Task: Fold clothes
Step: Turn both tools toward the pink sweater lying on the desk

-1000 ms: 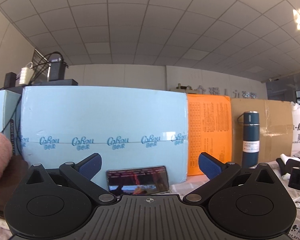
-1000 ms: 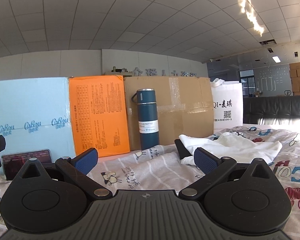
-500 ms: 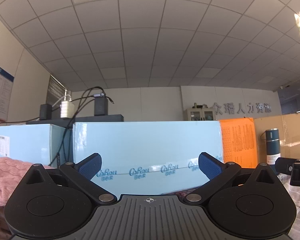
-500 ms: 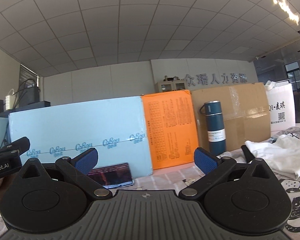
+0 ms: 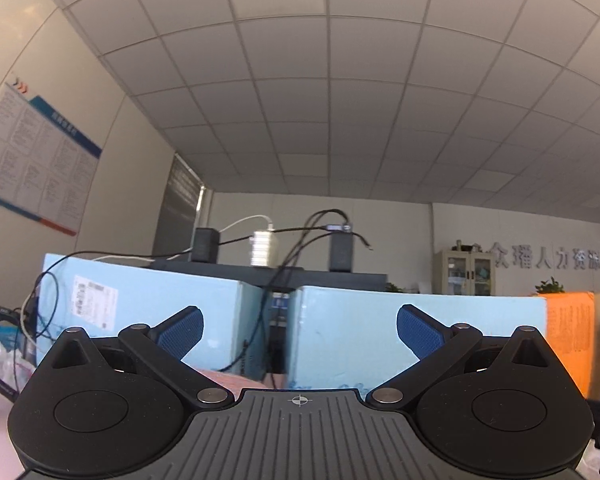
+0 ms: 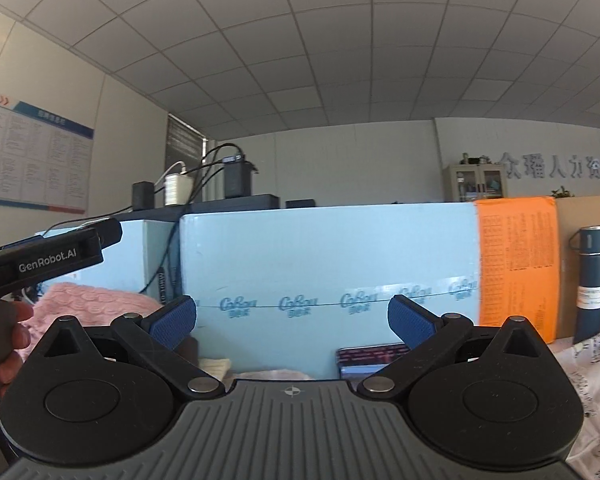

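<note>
A fuzzy pink garment [image 6: 96,300] lies piled at the left of the right wrist view, in front of the light blue boxes; a strip of the pink garment [image 5: 228,380] shows low between the fingers in the left wrist view. My left gripper [image 5: 298,330] is open, tilted up toward the boxes and ceiling, holding nothing. My right gripper [image 6: 292,318] is open and empty too, facing the blue box. The left gripper's body [image 6: 44,258] shows at the far left of the right wrist view, with a person's hand [image 6: 8,344] below it.
Light blue boxes [image 6: 328,268], an orange box [image 6: 516,264] and a cardboard box [image 6: 592,216] wall off the back. A dark blue bottle [image 6: 590,280] stands at the right, a phone [image 6: 370,356] leans on the blue box. Chargers and cables [image 5: 268,244] sit on top. Patterned sheet [image 6: 588,368] at right.
Both grippers have swung left and tilted upward. The white garment and most of the sheet have left the right view; the pink garment and the left gripper have come into it.
</note>
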### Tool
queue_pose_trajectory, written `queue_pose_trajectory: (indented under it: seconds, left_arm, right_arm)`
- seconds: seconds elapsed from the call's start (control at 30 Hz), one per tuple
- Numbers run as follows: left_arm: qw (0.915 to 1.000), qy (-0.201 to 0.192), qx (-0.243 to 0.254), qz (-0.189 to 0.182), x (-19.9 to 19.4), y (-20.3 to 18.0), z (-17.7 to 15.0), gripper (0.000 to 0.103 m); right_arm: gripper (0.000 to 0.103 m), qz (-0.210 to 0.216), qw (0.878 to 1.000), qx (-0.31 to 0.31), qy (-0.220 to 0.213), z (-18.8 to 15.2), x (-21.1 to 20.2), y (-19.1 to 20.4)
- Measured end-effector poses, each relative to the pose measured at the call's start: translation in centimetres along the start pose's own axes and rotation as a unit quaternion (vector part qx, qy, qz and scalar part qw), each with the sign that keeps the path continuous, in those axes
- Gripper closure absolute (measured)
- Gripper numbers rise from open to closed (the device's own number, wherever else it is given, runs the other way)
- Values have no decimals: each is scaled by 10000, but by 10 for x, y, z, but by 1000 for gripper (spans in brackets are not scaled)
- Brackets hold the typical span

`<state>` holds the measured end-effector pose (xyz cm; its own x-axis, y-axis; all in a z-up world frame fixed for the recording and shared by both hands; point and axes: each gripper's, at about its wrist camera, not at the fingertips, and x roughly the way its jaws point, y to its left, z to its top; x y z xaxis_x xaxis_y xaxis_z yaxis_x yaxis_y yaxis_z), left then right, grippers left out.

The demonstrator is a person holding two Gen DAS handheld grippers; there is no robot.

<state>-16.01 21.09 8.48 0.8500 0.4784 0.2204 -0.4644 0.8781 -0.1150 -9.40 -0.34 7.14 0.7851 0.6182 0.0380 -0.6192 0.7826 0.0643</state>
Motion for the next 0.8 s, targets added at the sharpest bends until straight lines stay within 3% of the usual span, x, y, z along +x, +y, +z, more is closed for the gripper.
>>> queue_pose_trajectory:
  seconds: [0.17,0.27,0.47,0.53,0.7,0.8]
  left_arm:
    - [9943,63,-963,449,17,73,18,0]
    - [9857,-14,-1667,244,22,122,17,0]
    - [9566,418,-2883,52,30,195,-18,0]
    - [9425,539,-3294,152,31,211,-28,0]
    - [9211,574,-3821,480,29,238,-42,1]
    - [9073,725,-4099,598,29,249,-54,5]
  right_arm:
    - [0,599,9975,120,353,1,34,35]
    - [0,901,9943,157,547,1,54,57]
    - [4,1658,9798,334,1069,-6,96,106]
    - [9,1921,9727,396,1239,-8,113,126]
    - [15,2435,9519,628,1752,-18,154,177]
    - [17,2484,9446,780,1999,-28,174,200]
